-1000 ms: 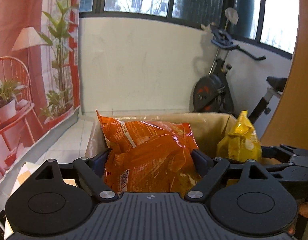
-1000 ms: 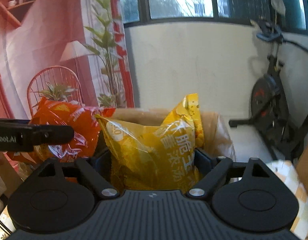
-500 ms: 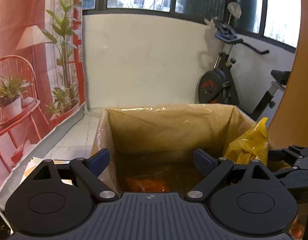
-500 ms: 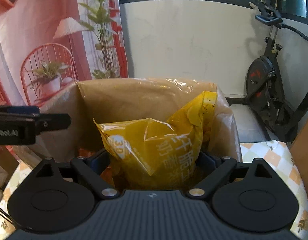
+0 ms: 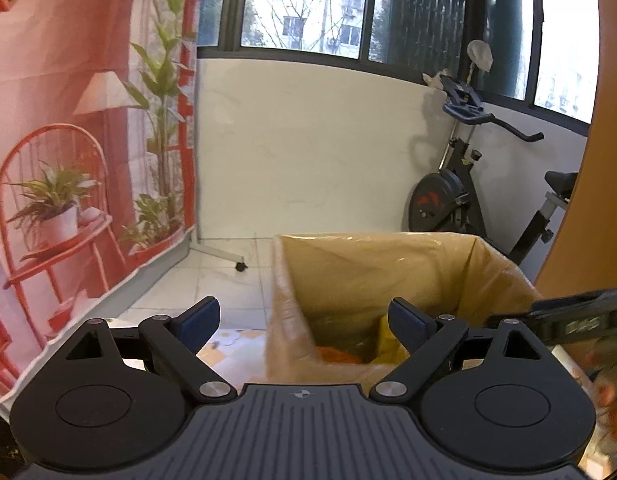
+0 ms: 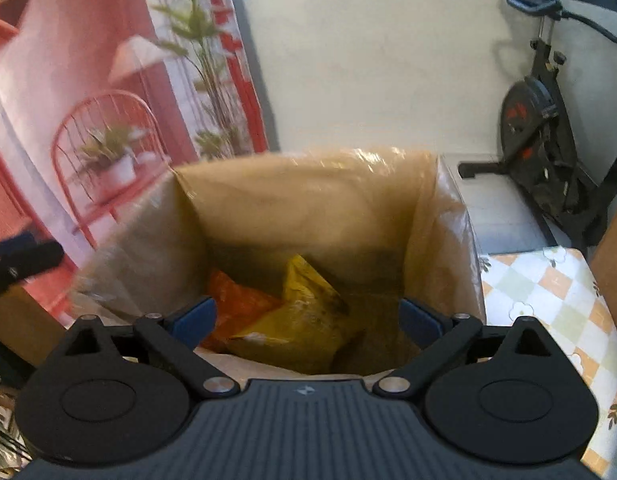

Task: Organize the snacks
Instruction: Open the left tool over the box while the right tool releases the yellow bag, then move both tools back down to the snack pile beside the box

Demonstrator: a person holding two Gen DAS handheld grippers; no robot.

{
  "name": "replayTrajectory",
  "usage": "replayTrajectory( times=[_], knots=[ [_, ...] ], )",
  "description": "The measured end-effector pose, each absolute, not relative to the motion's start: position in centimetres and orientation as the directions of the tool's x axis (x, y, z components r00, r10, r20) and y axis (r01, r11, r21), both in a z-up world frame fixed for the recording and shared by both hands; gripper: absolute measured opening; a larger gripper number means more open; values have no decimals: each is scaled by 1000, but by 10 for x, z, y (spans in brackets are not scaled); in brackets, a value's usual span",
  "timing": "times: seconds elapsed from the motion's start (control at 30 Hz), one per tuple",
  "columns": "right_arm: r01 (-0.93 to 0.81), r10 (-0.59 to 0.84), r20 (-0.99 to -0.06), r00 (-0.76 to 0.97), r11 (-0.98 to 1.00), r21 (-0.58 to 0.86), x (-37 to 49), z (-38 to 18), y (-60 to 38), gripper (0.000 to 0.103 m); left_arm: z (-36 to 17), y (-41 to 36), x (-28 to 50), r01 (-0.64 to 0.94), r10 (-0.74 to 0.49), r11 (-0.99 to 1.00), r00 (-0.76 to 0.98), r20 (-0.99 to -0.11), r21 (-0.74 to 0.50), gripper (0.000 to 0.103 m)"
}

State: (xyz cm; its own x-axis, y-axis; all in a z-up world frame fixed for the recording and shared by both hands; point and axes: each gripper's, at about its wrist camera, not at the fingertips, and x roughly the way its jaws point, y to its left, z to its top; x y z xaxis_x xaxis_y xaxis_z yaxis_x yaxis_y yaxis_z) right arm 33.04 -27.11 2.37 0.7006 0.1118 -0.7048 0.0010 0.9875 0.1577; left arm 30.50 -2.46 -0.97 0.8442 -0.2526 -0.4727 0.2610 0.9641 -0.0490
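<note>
Nearest the right wrist camera, the right gripper (image 6: 306, 318) is hanging above the mouth of the lined cardboard box (image 6: 308, 192), its fingers (image 6: 194, 320) spreading wider with nothing between them. Directly below, at the bottom of the box, the yellow snack bag (image 6: 298, 320) is lying on its side, overlapping the orange snack bag (image 6: 238, 304) to its left. Both are sitting well down inside, below the rim.

The left gripper (image 5: 306, 318) is hovering over the box's left wall, its fingers (image 5: 200, 316) standing wide apart and holding nothing; a sliver of both bags is showing deep inside from its view. The box is resting on the bench (image 6: 548, 288), whose checked cloth is showing toward the right edge.

Beyond the box, an exercise bike (image 6: 548, 128) is standing against the white wall.

The risks, as I judge them: the thin plastic liner is draping loosely over the rim, so a finger swinging away low could be catching it and dragging the box across the bench or tipping it. The two grippers are also working close together over one opening, so they could be clipping each other while pulling out.
</note>
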Motion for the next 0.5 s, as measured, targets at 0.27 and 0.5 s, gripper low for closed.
replayTrajectory(
  times=[0.27, 0.5],
  knots=[
    [-30, 135, -616, 776, 984, 178, 271, 42, -268, 99, -14, 19, 266, 253, -249, 966, 852, -461, -55, 93],
    [-11, 113, -637, 763, 987, 162, 250, 19, -272, 99, -51, 31, 246, 256, -264, 963, 834, -484, -85, 93]
  ],
)
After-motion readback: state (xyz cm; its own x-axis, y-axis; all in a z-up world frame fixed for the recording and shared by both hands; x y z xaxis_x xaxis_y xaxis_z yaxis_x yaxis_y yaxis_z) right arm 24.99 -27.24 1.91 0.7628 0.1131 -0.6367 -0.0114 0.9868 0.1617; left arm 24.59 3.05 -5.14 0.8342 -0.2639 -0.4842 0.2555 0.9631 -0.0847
